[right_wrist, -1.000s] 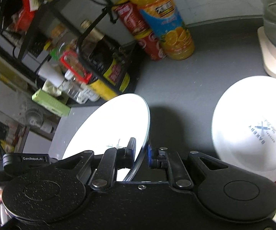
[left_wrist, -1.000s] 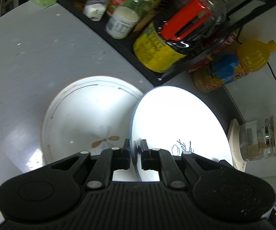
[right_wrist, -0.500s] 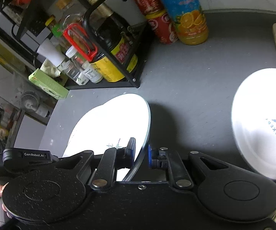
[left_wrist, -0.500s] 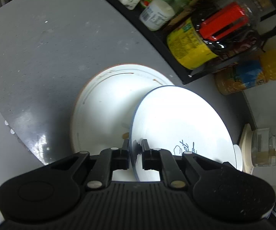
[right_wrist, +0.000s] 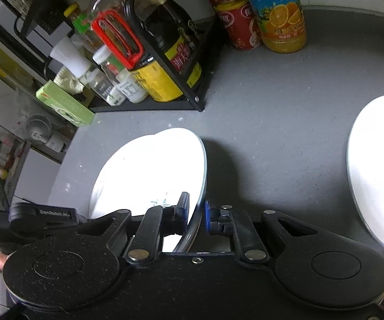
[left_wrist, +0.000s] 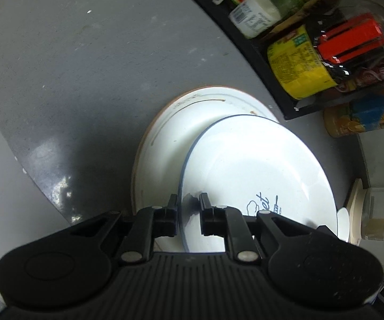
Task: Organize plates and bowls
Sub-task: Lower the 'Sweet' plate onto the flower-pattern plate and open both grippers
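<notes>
In your left wrist view, the left gripper (left_wrist: 188,208) sits at the near edge of a plate (left_wrist: 256,170), which lies tilted over a larger plate (left_wrist: 170,144) on the countertop (left_wrist: 71,80). Behind and to the right stands the condiment rack (left_wrist: 293,106) with its jars; the juice bottle (left_wrist: 362,117) lies right of it. In your right wrist view, the right gripper (right_wrist: 197,213) straddles that plate's other rim (its far edge reaches toward the rack), and a third plate (right_wrist: 376,176) lies well apart to the right.
</notes>
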The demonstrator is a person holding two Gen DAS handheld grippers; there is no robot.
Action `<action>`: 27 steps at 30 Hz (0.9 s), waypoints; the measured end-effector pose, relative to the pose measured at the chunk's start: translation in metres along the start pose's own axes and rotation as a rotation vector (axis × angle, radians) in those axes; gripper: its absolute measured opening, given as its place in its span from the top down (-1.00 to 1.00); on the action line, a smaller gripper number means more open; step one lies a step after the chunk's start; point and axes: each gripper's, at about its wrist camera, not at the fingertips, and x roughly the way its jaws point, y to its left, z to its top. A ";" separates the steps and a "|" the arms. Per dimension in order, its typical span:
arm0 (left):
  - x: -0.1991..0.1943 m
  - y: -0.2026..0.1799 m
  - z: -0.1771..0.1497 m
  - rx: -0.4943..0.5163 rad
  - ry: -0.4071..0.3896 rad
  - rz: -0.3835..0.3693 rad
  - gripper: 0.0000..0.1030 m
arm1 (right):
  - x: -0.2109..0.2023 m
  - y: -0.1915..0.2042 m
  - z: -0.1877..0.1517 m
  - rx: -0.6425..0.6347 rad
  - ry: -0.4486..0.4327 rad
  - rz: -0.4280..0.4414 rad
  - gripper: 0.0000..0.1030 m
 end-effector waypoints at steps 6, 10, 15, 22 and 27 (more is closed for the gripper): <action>0.002 0.004 0.006 0.000 -0.004 0.008 0.72 | 0.005 -0.002 -0.002 0.020 0.015 -0.007 0.86; 0.004 -0.004 0.008 0.057 0.006 0.058 0.69 | 0.007 -0.002 -0.003 0.030 0.018 -0.014 0.89; -0.001 -0.008 0.015 0.097 0.020 0.095 0.69 | 0.010 -0.002 -0.003 0.037 0.023 -0.014 0.91; -0.030 -0.018 0.027 0.153 -0.042 0.141 0.36 | 0.016 -0.001 -0.006 0.048 0.035 -0.017 0.91; -0.038 -0.020 0.030 0.187 -0.093 0.163 0.04 | 0.023 0.003 -0.007 0.039 0.061 -0.032 0.88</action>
